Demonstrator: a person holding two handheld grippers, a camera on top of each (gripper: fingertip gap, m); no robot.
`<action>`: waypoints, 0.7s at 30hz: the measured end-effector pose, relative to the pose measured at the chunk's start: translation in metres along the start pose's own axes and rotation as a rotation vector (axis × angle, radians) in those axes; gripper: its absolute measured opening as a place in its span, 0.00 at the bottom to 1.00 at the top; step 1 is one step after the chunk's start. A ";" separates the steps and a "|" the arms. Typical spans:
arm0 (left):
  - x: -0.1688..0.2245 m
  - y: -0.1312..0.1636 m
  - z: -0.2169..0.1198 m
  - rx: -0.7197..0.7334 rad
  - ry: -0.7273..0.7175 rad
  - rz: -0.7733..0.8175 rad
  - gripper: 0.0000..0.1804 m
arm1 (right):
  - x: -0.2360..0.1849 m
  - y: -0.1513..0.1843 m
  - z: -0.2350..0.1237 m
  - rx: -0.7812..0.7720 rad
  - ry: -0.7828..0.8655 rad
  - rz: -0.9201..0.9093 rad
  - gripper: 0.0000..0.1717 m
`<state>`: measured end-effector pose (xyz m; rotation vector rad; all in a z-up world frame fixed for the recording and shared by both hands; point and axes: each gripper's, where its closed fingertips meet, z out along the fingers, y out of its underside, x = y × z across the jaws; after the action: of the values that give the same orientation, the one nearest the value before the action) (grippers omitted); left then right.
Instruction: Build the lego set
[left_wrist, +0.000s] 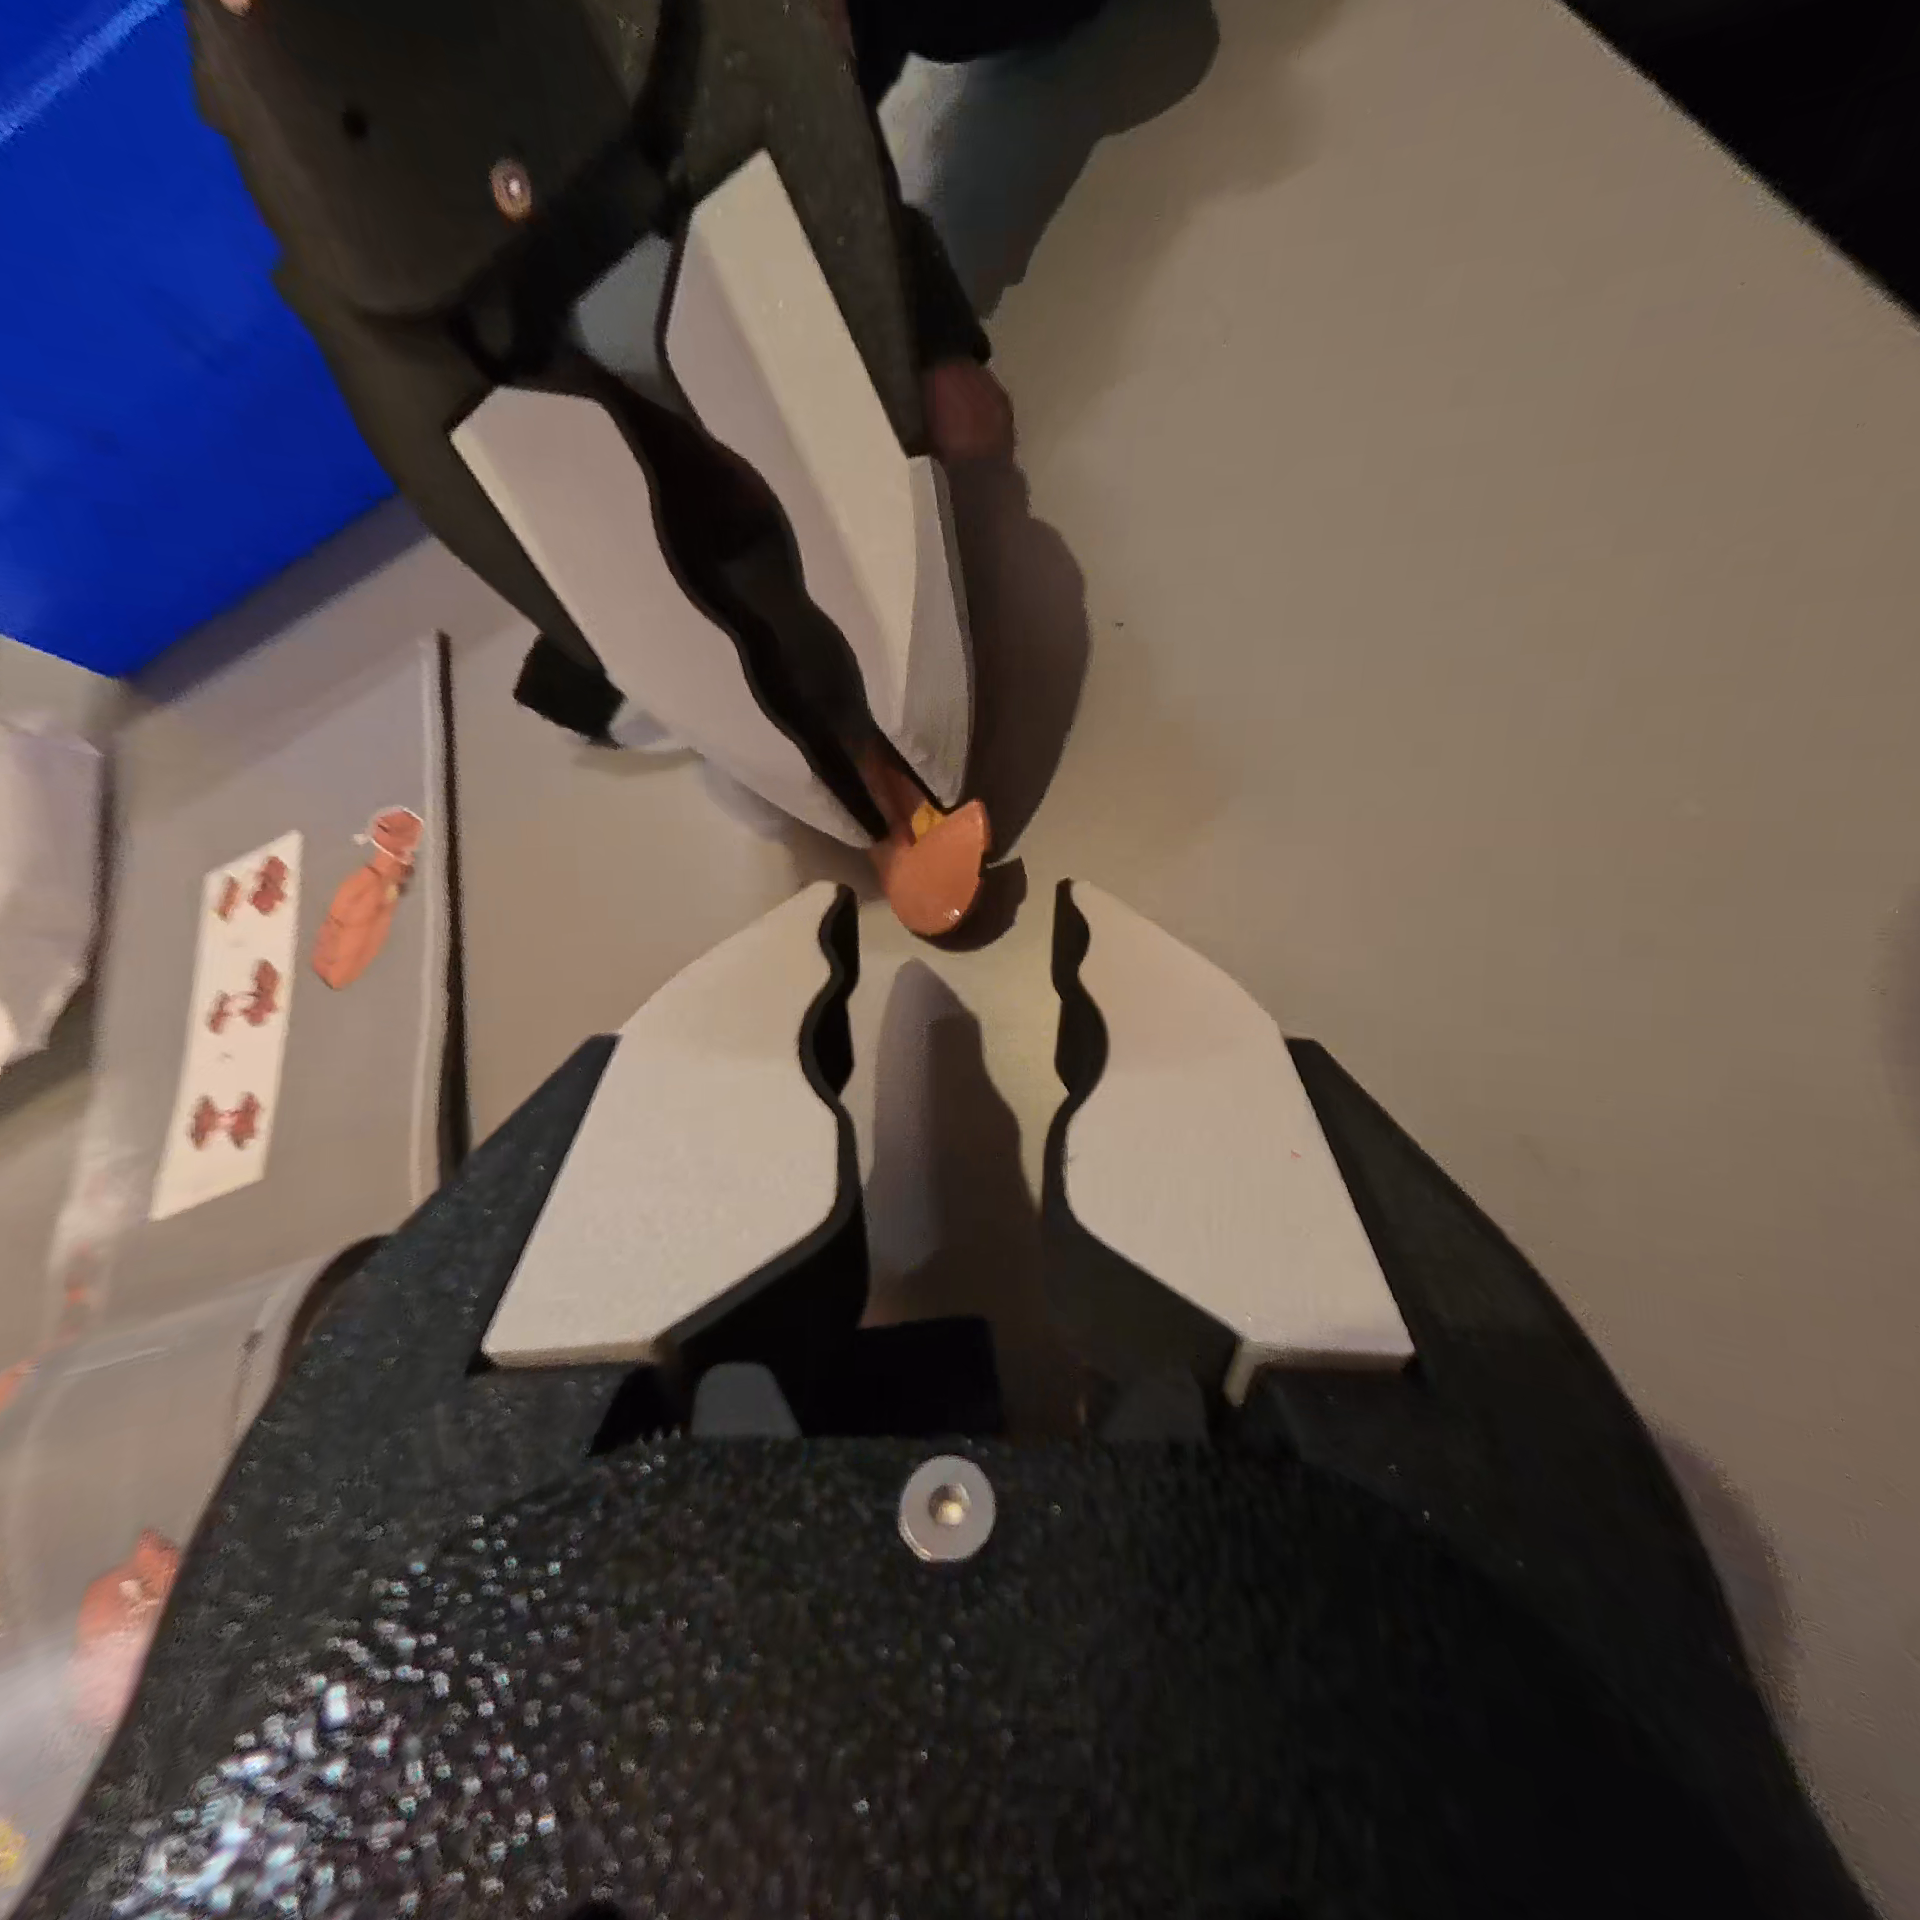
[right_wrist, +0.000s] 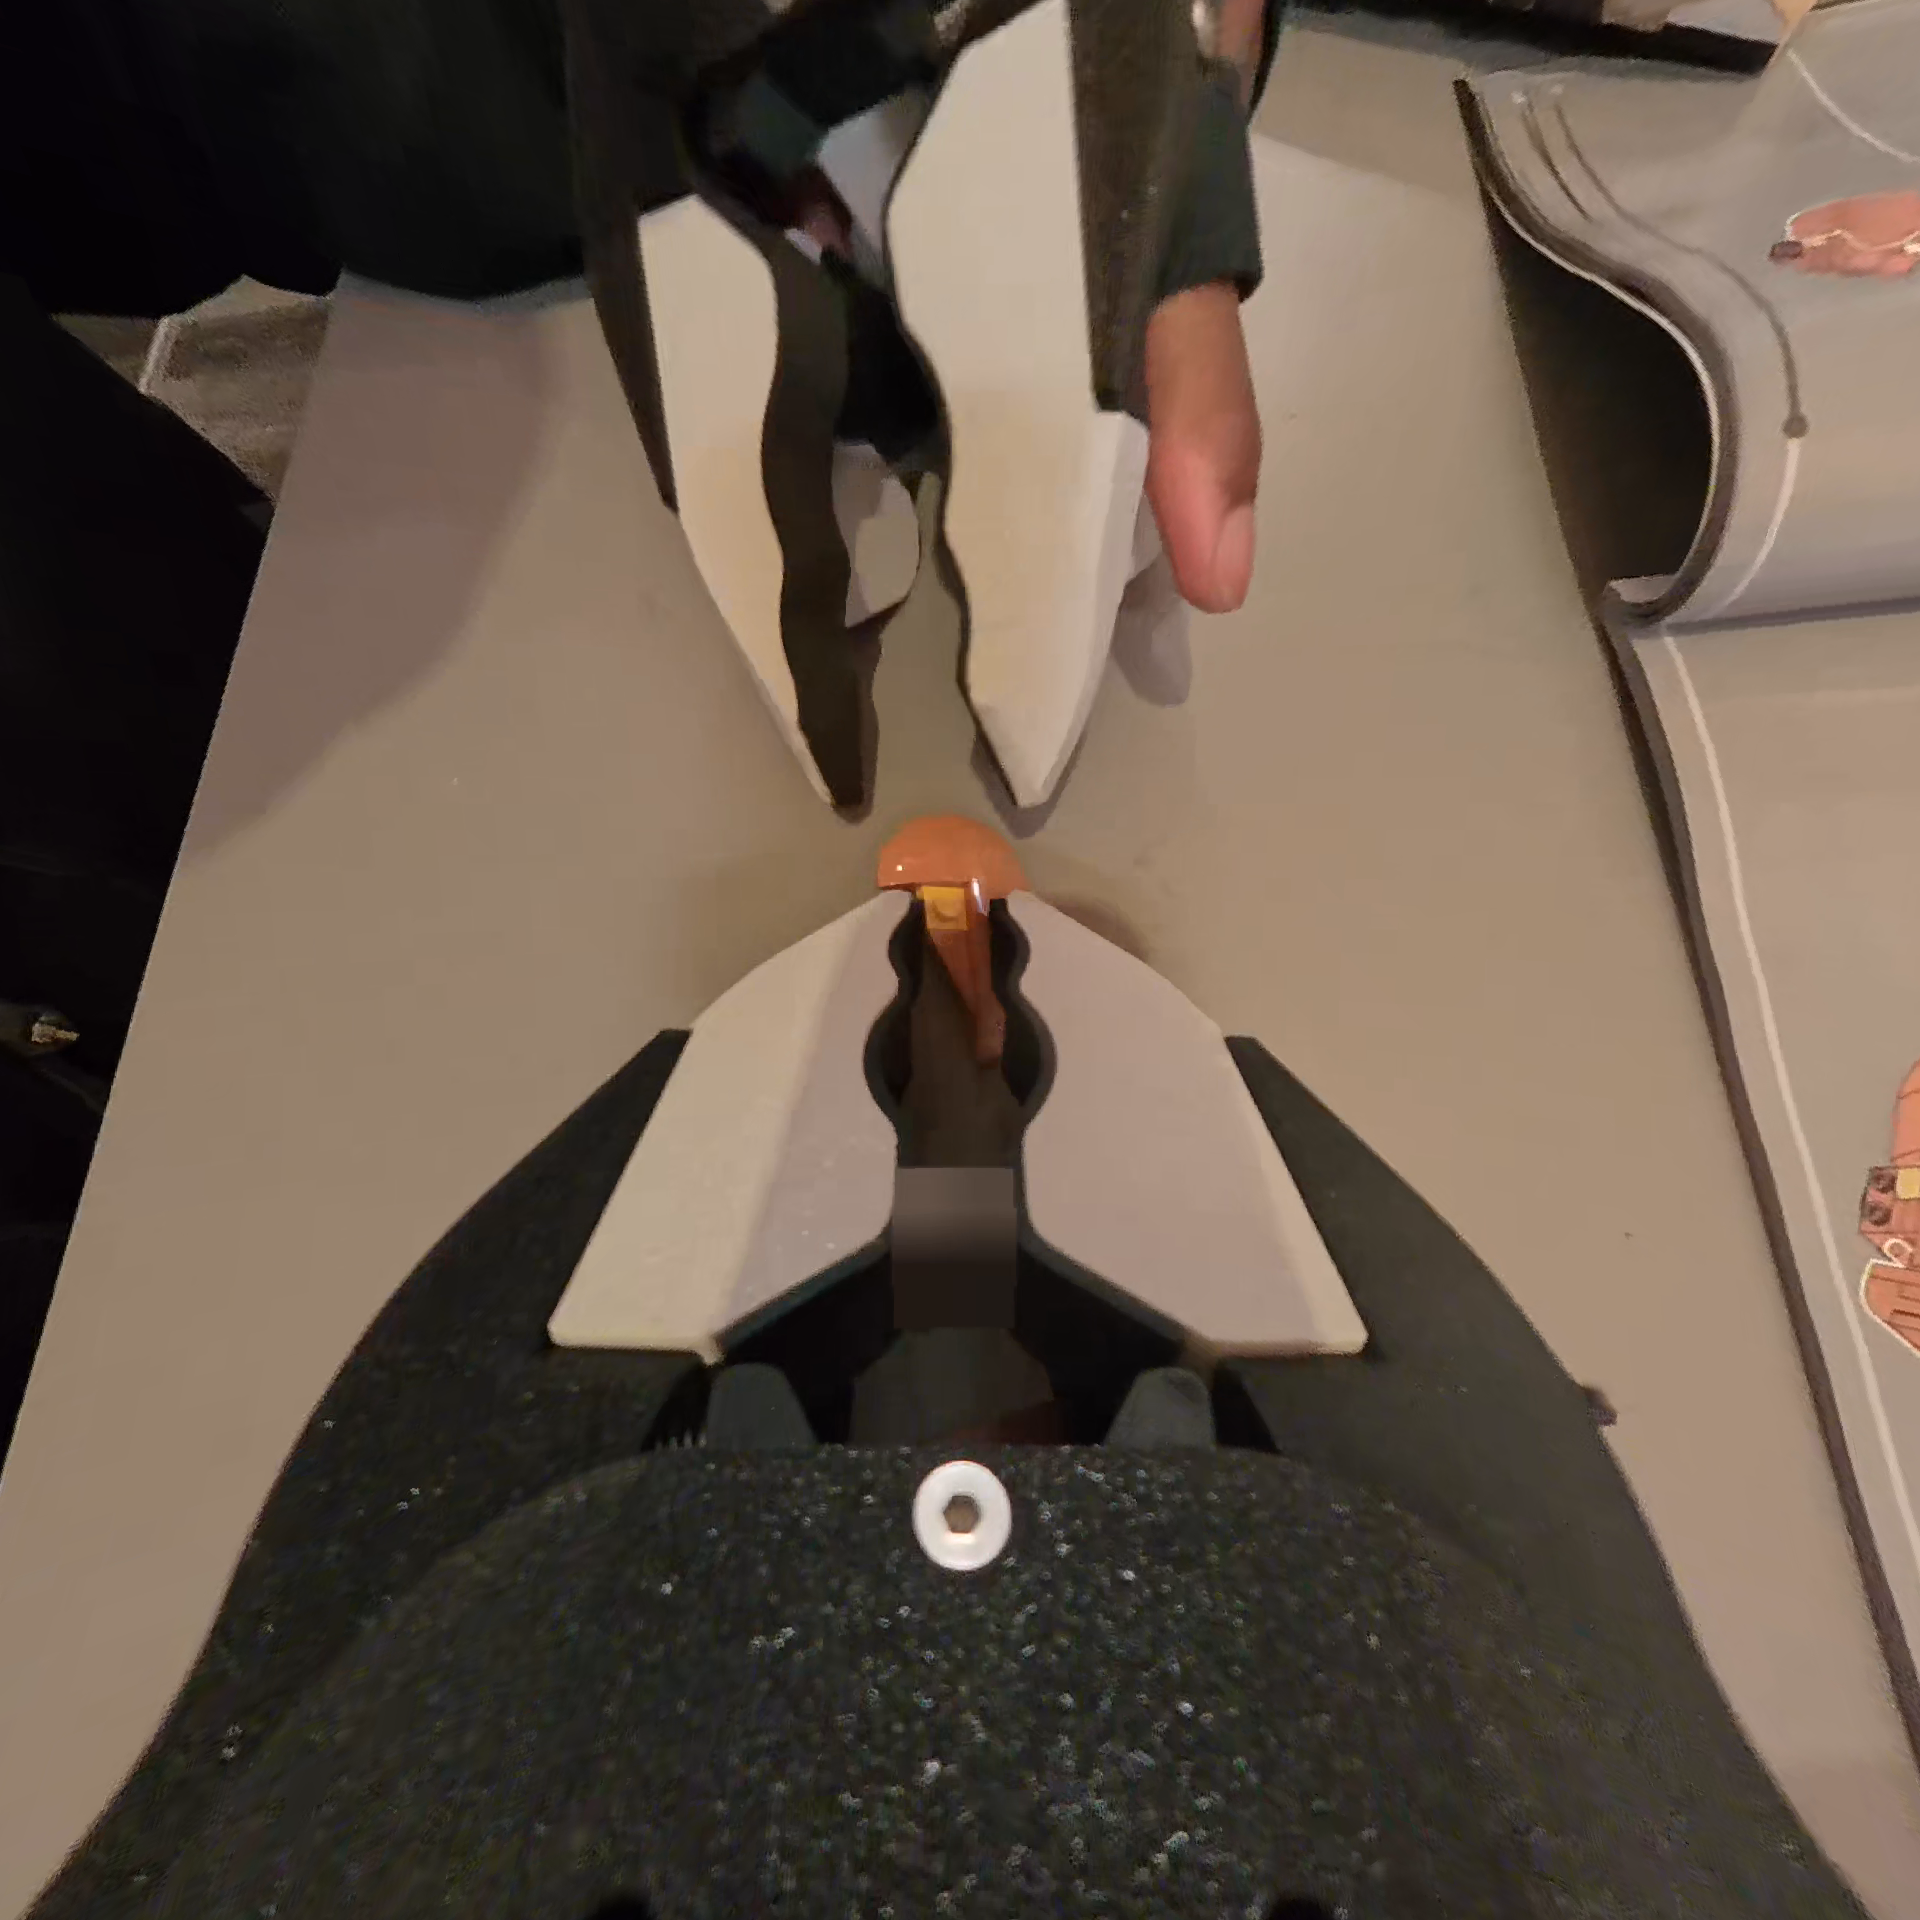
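In the right wrist view, my right gripper (right_wrist: 958, 906) is shut on a small orange toy-brick piece (right_wrist: 951, 854). The piece has a rounded cap, a yellow stud brick (right_wrist: 943, 906) under it, and a thin orange stem running back between the pads. The cap sticks out past the fingertips, just above the grey table (right_wrist: 416, 727). My left gripper (right_wrist: 935, 795) faces it from across, open and empty, tips just short of the cap. In the left wrist view, the left gripper (left_wrist: 954, 906) stands open with the orange piece (left_wrist: 935, 873) right before its tips, held by the right gripper (left_wrist: 904, 810).
A grey printed sheet with pictures of orange models (left_wrist: 249, 1018) lies left of the left gripper. It also shows at the right edge of the right wrist view (right_wrist: 1818, 416). A blue surface (left_wrist: 135, 312) is at far left. A person's thumb (right_wrist: 1205, 488) rests by the left gripper. Left and right tips are no more than a few centimetres apart.
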<state>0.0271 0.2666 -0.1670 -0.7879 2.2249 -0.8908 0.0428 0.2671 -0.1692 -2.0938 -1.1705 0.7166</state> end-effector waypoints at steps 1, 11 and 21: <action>-0.003 -0.002 0.001 0.008 -0.027 0.026 0.19 | 0.001 0.000 0.000 0.004 -0.001 0.010 0.07; -0.019 0.000 0.009 -0.017 -0.194 0.199 0.03 | 0.011 -0.005 -0.005 0.058 0.007 0.094 0.01; -0.033 0.002 0.012 -0.049 -0.283 0.196 0.02 | 0.014 -0.003 -0.012 0.033 0.101 0.023 0.12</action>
<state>0.0563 0.2861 -0.1653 -0.6593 2.0380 -0.5933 0.0558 0.2772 -0.1615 -2.0941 -1.0743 0.6291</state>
